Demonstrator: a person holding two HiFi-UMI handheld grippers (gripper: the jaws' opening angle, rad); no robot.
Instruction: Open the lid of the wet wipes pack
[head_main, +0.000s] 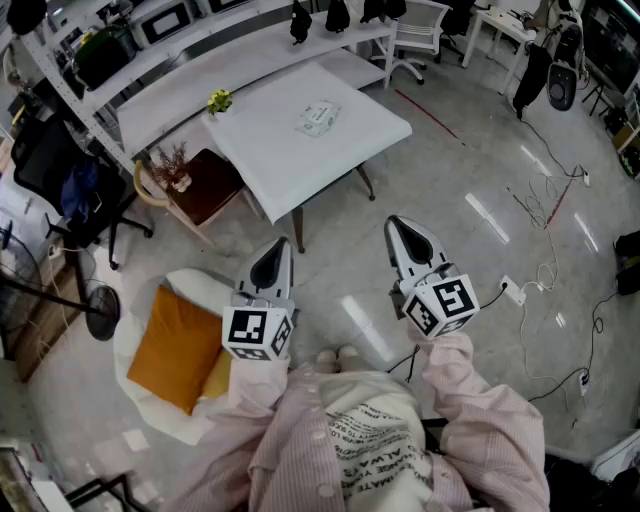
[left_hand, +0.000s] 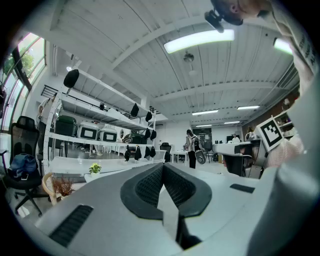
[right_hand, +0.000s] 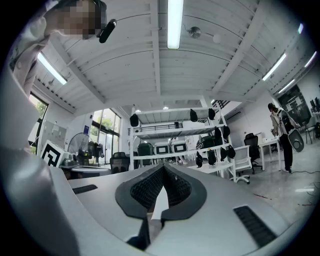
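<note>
The wet wipes pack (head_main: 319, 118), pale with a greenish lid, lies flat on the white table (head_main: 300, 150) far ahead of me in the head view. My left gripper (head_main: 276, 252) is held level over the floor, well short of the table's near corner, jaws shut with nothing between them. My right gripper (head_main: 402, 232) hovers beside it to the right, also shut and empty. In the left gripper view my left gripper (left_hand: 163, 167) has its ribbed pads pressed together, and in the right gripper view my right gripper (right_hand: 164, 168) looks the same. Neither gripper view shows the pack.
A small potted plant (head_main: 219, 100) stands at the table's far left corner. A low brown side table (head_main: 205, 187) with dried flowers sits left of the table. A white beanbag with an orange cushion (head_main: 175, 347) lies at my left. Shelving (head_main: 200, 60), office chairs and floor cables (head_main: 545, 260) surround.
</note>
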